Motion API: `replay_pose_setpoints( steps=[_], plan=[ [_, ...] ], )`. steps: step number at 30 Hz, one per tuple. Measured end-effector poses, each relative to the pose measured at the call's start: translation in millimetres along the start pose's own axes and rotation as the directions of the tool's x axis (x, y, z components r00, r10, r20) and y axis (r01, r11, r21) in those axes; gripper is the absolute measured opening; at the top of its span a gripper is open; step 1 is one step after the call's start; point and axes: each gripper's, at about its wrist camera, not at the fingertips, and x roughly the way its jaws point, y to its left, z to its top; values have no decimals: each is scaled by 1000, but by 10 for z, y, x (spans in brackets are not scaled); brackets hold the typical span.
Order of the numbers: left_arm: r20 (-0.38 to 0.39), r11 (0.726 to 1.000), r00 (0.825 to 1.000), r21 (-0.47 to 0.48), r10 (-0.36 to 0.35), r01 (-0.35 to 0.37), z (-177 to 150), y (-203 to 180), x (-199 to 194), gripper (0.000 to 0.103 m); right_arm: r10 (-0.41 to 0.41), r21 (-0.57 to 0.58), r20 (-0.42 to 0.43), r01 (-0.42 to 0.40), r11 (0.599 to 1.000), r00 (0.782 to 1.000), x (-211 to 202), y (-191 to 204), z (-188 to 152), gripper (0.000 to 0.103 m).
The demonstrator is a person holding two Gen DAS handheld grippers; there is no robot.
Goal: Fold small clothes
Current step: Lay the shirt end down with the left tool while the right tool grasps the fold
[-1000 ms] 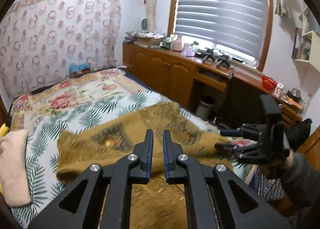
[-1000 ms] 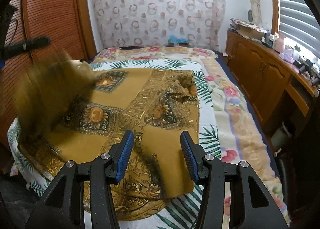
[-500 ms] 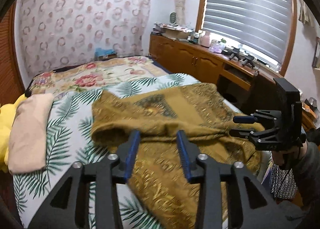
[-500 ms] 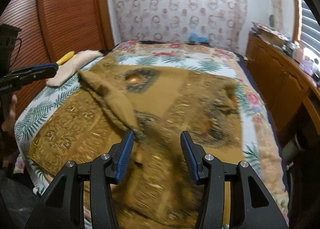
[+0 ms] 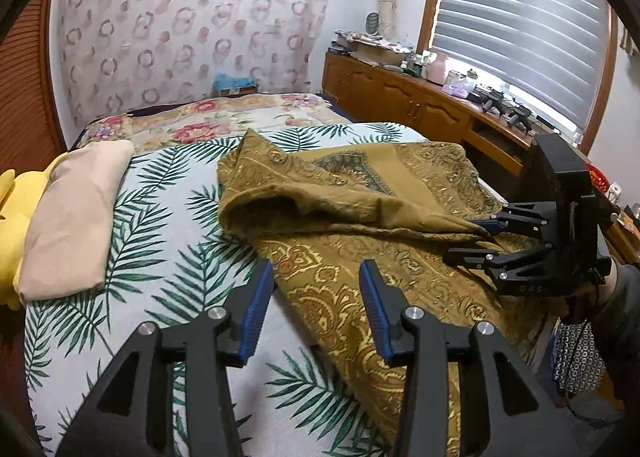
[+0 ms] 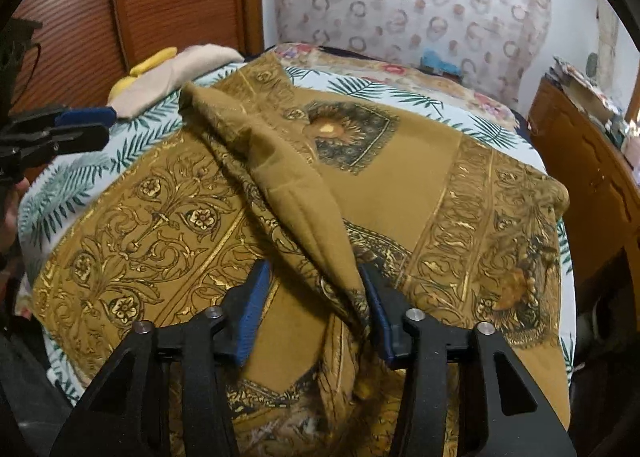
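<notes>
Scarf ridge lies between right gripper's parted jaws; left gripper has just opened.

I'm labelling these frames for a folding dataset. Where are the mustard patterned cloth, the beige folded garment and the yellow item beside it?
mustard patterned cloth [image 6: 400,185]: right wrist view, plain central panel.
beige folded garment [image 5: 72,217]: left wrist view, middle of its top face.
yellow item [image 5: 12,229]: left wrist view, visible edge at frame's left.
</notes>
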Motion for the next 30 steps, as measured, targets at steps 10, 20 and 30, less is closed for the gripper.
replay_pose_setpoints(
  steps=[10,20,30],
  plan=[
    [-4,1000,1000,-22,11,-11,-78,60,-5,43,-11,2,42,11,1000,999,-64,-47,-19,8],
    [10,1000,1000,-16,15,-15,-63,62,-41,43,22,25,197,-27,999,980,-580,-7,84,4],
    [46,1000,999,-6,-6,7,-18,-78,-121,43,-107,88,235,89,992,966,-1001,-344,-52,4]
  ],
)
